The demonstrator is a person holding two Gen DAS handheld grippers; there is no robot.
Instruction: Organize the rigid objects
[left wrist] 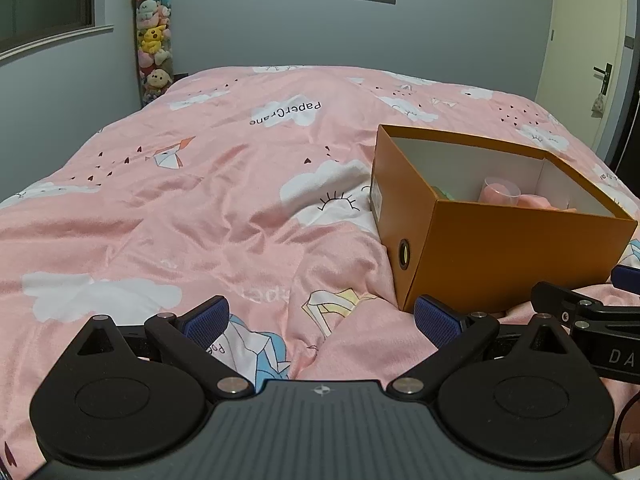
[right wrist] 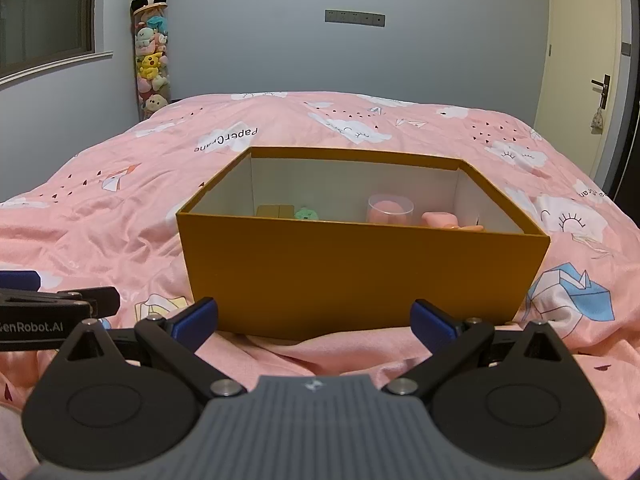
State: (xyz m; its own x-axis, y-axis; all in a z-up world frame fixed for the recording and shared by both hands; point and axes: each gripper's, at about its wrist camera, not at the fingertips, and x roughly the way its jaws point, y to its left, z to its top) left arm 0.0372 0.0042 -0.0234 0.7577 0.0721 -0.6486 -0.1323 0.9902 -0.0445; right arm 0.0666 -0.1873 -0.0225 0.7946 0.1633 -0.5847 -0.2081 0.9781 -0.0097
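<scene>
Before the orange box [right wrist: 360,272], both claws gape wide, holding nothing.

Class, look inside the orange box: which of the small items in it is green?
The small green toy, lying left of centre in the orange box. The clear cup and the items right of it are pink; its left neighbour is tan.
</scene>
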